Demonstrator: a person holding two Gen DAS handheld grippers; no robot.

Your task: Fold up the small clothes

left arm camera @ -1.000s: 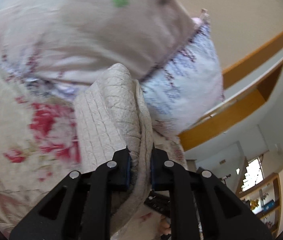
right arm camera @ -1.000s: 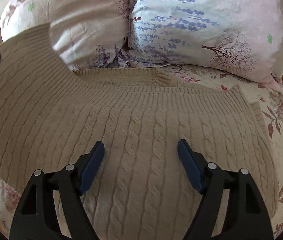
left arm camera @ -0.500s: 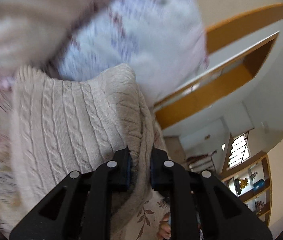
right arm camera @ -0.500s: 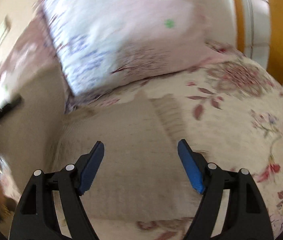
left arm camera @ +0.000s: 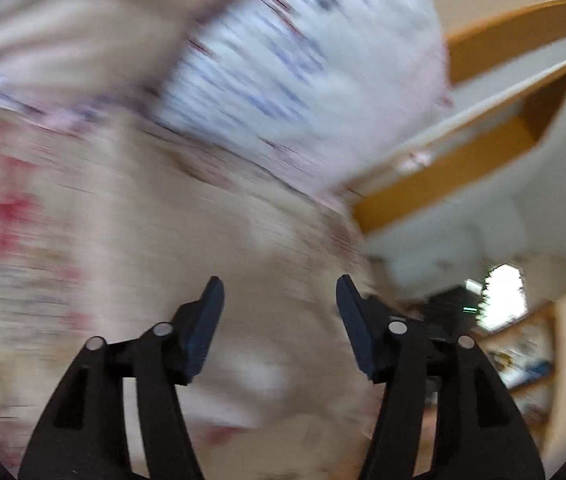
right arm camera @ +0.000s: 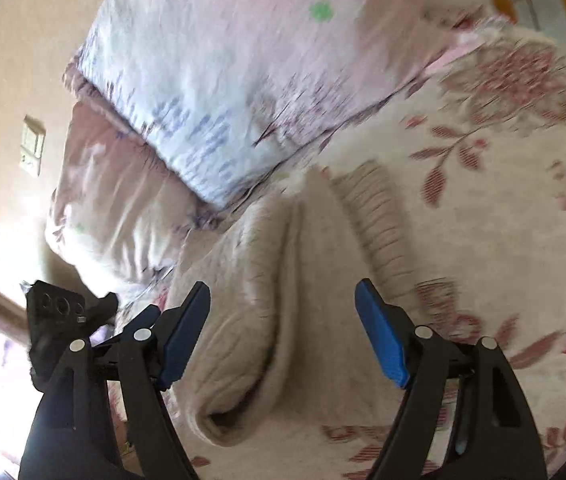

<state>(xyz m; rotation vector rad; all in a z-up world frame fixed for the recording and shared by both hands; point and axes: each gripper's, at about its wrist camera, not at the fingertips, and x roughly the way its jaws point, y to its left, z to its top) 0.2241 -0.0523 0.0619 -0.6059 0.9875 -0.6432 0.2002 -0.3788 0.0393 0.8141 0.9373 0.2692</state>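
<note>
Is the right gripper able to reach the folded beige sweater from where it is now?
Probably yes. The right gripper is open, and the sweater lies on the floral bedspread directly ahead between its fingers, with nothing over it.

A cream floral-printed bedspread (right arm camera: 523, 208) covered the bed, with two pale pink-and-lilac pillows (right arm camera: 243, 60) against a plain beige wall (right arm camera: 11, 80) (a white light switch (right arm camera: 31, 145) sat there). Orange wooden trim (left arm camera: 463, 160) and a bright window (left arm camera: 505, 296) showed blurred.

A home bedroom — floral bedspread (right arm camera: 503, 208), pillows (right arm camera: 243, 60), wall switch (right arm camera: 31, 146).
</note>
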